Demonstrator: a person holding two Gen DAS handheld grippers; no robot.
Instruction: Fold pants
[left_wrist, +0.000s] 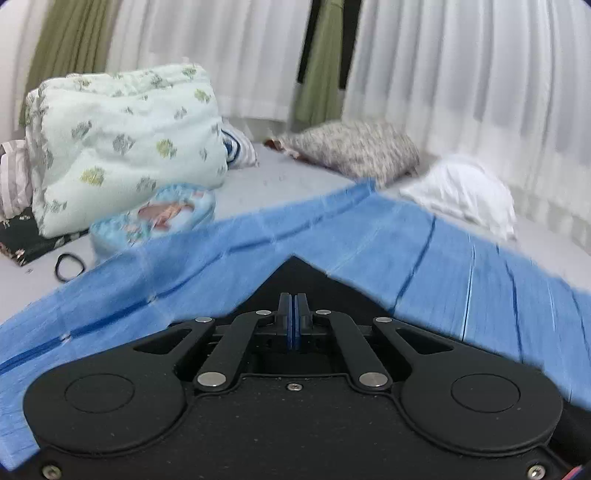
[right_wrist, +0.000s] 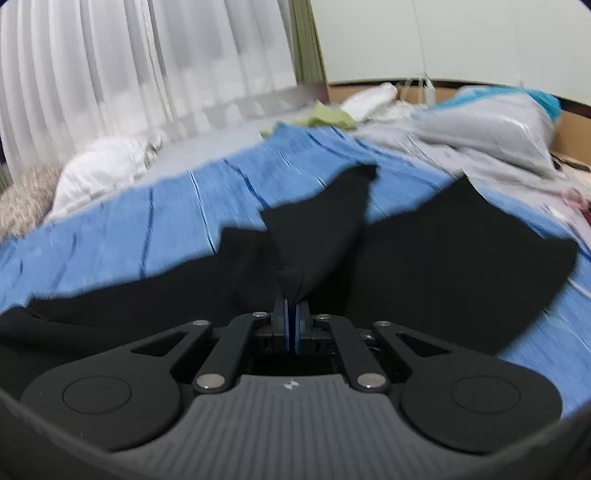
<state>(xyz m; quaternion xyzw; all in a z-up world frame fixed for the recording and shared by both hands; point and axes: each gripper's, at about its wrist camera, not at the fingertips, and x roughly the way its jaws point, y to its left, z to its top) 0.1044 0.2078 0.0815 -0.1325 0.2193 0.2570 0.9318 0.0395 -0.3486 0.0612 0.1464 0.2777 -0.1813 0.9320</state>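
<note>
Pants lifted by both grippers over a blue cloth, fold in progress.

Left view: the left gripper (left_wrist: 294, 314) has its jaws pressed together on an edge of the black pants (left_wrist: 295, 275), near the blue cloth (left_wrist: 369, 236). Right view: the right gripper (right_wrist: 291, 317) pinches a bunched part of the pants (right_wrist: 443, 266), jaws nearly closed. I judge the next move needs both grips carried across evenly, then lowered flat.

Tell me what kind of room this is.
Most likely a bedroom: a bed under a blue sheet, a folded floral quilt and patterned pillow on it, white curtains behind.
</note>
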